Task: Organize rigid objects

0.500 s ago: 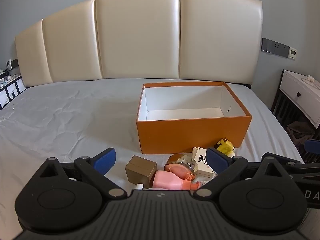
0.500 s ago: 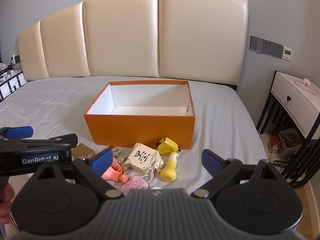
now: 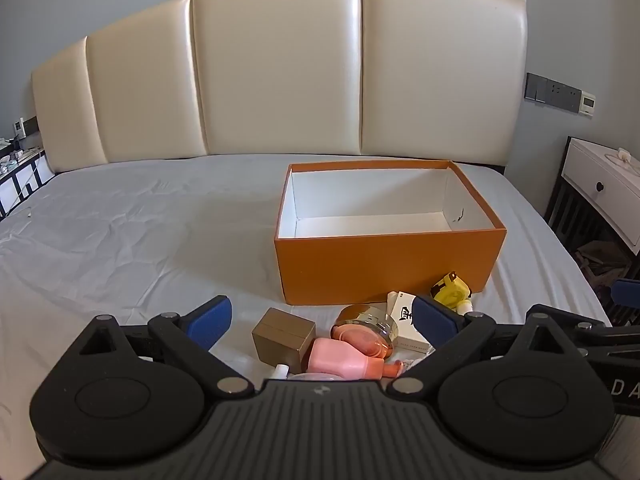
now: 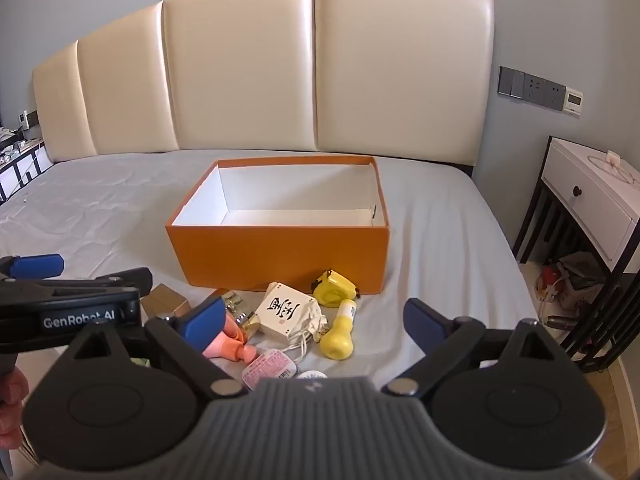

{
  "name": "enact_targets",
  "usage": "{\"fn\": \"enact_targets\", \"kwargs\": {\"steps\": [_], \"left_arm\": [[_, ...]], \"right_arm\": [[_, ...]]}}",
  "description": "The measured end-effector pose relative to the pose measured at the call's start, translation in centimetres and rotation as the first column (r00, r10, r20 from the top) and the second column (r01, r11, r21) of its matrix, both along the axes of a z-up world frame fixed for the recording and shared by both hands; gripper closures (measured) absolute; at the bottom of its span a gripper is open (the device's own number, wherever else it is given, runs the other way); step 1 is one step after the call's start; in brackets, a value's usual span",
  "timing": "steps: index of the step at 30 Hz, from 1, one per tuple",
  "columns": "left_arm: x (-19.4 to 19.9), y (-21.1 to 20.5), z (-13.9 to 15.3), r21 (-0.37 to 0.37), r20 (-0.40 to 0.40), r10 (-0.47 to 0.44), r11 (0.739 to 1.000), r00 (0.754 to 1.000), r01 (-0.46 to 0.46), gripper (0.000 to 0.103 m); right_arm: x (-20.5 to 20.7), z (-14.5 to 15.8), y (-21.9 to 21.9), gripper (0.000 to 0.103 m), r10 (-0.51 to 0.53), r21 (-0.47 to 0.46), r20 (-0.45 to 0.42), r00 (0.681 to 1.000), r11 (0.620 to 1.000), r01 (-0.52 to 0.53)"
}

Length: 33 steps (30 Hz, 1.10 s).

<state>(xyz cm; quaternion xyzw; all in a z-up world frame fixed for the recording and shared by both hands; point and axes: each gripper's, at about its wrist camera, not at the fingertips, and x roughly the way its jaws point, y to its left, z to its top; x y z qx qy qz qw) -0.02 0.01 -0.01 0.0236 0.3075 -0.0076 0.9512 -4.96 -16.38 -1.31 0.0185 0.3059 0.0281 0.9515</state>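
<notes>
Nothing much has shifted since half a second ago: both views frame the bed the same way, and every item lies where it lay. My left gripper hangs with its blue pads spread wide and nothing between them, and my right gripper is just as wide apart and just as empty. Ahead, the orange box sits open on the bed sheet, its white inside bare as far as I can see. All the loose things are bunched just in front of its near wall: the gold cube, the pink bottle lying on its side against the round gold jar, the white pouch with its cord trailing, the yellow bottle and the yellow gadget close to the box. So no packing has begun, I'd say. To start well, I'd take an outlying piece first, the cube on the left or the yellow bottle on the right, come down squarely over it, and close across its narrow width so the neighbours aren't nudged.
</notes>
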Motion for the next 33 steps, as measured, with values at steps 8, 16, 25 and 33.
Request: {"fn": "enact_targets", "kwargs": {"steps": [8, 16, 25, 33], "left_arm": [[0.05, 0.11, -0.21, 0.000, -0.002, 0.001, 1.000, 1.000, -0.001, 0.000], [0.08, 0.25, -0.50, 0.000, -0.005, 0.000, 1.000, 1.000, 0.000, 0.000], [0.00, 0.35, -0.46, 0.000, -0.006, 0.002, 1.000, 1.000, -0.002, 0.000], [-0.14, 0.48, -0.43, 0.000, -0.009, 0.005, 1.000, 1.000, -0.005, 0.000]], "right_arm": [[0.19, -0.42, 0.04, 0.009, -0.001, 0.001, 0.001, 1.000, 1.000, 0.001], [0.09, -0.22, -0.02, 0.009, -0.001, 0.001, 0.000, 1.000, 1.000, 0.001], [0.07, -0.23, -0.01, 0.008, -0.002, 0.000, -0.001, 1.000, 1.000, 0.002], [0.16, -0.50, -0.02, 0.008, -0.005, -0.001, -0.011, 1.000, 1.000, 0.005]]}}
